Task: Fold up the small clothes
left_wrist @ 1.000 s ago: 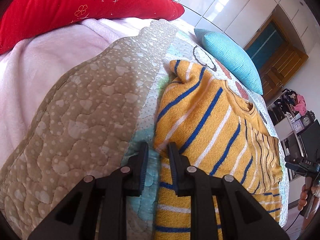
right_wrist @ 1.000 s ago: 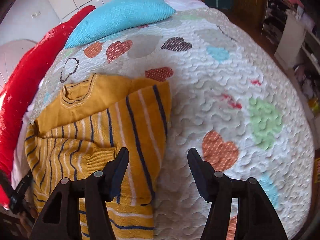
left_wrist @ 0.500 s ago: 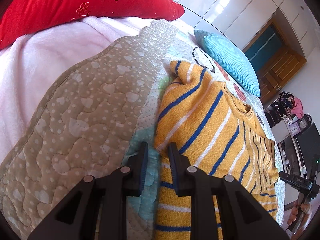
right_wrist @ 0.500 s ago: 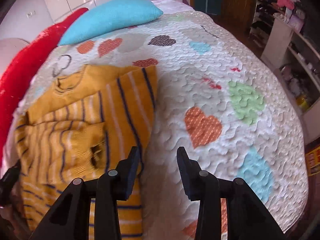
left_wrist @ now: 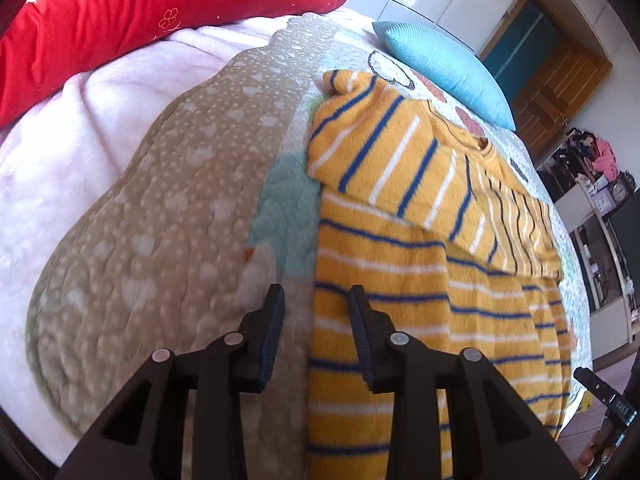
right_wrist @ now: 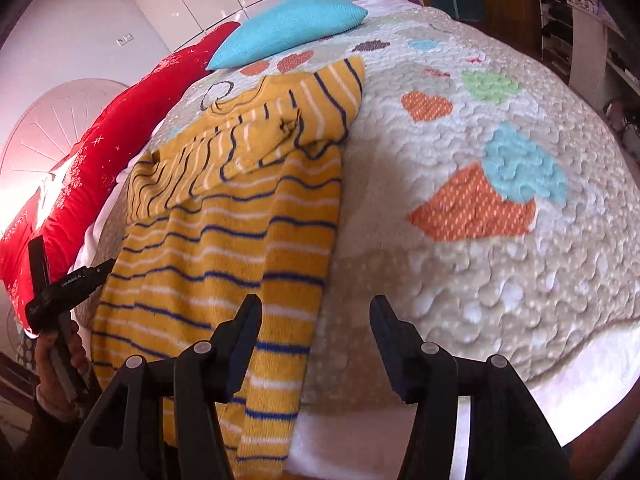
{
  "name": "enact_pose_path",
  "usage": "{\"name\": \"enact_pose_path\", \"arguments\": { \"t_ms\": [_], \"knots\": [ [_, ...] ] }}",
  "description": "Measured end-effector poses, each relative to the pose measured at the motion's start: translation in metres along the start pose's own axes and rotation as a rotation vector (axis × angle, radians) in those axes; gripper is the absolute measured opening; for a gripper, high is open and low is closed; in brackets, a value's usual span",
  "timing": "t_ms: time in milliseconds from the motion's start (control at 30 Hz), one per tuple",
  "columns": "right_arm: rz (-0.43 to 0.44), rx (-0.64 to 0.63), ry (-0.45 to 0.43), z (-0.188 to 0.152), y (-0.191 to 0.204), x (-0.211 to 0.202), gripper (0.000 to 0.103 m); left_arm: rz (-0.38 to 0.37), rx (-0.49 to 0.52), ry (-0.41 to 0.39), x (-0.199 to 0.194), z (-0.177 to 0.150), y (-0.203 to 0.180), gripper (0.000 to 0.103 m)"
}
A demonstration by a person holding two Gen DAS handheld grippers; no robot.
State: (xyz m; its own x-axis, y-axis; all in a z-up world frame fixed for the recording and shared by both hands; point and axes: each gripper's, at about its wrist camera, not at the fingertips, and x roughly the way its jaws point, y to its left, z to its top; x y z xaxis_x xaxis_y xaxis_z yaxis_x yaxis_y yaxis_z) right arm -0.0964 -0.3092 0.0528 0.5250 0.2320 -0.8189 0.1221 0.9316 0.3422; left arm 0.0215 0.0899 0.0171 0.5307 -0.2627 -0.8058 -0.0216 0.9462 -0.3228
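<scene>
- The yellow striped sweater (left_wrist: 420, 280) lies flat on the bed, right in front of both grippers. Both sleeves (right_wrist: 256, 140) are folded in over the chest, so the top part looks done. The bottom part hangs toward the bed's edge, I think so it can be flipped up next.
- The left gripper (left_wrist: 316, 320) hangs just above the sweater's left edge. Its jaws sit a little apart and hold nothing. One finger is over the sweater and the other is over the quilt (left_wrist: 160, 220), so the edge sits between them, ready for a pinch.
- The right gripper (right_wrist: 316, 340) is spread wide and empty. It sits over the sweater's right edge, one finger above the stripes and one above the heart blanket (right_wrist: 480, 160). Wide jaws make the edge easy to catch.
- Far ahead of the grippers, past the collar, rest a blue pillow (right_wrist: 288, 28) and a red pillow (left_wrist: 140, 20), out of the way.
</scene>
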Motion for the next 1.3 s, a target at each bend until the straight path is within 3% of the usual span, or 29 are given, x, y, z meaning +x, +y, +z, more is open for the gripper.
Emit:
{"name": "enact_pose_path", "arguments": {
  "t_ms": [100, 167, 300, 400, 533, 633, 800, 1300],
  "knots": [
    [0.039, 0.024, 0.021, -0.025, -0.001, 0.005, 0.061, 0.051, 0.069, 0.002, -0.019, -0.03, -0.016, 0.058],
    [0.044, 0.027, 0.005, -0.039, 0.002, 0.003, 0.062, 0.098, 0.108, -0.012, -0.03, -0.048, -0.025, 0.064],
    [0.068, 0.039, -0.013, -0.052, 0.005, -0.003, 0.071, 0.167, 0.139, -0.026, -0.044, -0.073, -0.033, 0.066],
    [0.122, 0.07, 0.02, -0.063, 0.004, 0.001, 0.076, 0.191, 0.13, -0.013, -0.052, -0.081, -0.033, 0.07],
    [0.109, 0.051, -0.011, -0.075, 0.008, 0.001, 0.076, 0.193, 0.068, 0.013, -0.052, -0.086, -0.025, 0.078],
    [0.117, 0.072, -0.01, -0.072, 0.008, 0.003, 0.083, 0.186, 0.032, 0.019, -0.047, -0.085, -0.021, 0.081],
    [0.13, 0.078, -0.017, -0.068, 0.012, 0.009, 0.094, 0.214, 0.043, 0.013, -0.045, -0.087, -0.024, 0.086],
    [0.077, 0.046, -0.055, -0.07, 0.025, 0.015, 0.103, 0.217, 0.048, 0.005, -0.042, -0.087, -0.022, 0.09]
  ]
}}
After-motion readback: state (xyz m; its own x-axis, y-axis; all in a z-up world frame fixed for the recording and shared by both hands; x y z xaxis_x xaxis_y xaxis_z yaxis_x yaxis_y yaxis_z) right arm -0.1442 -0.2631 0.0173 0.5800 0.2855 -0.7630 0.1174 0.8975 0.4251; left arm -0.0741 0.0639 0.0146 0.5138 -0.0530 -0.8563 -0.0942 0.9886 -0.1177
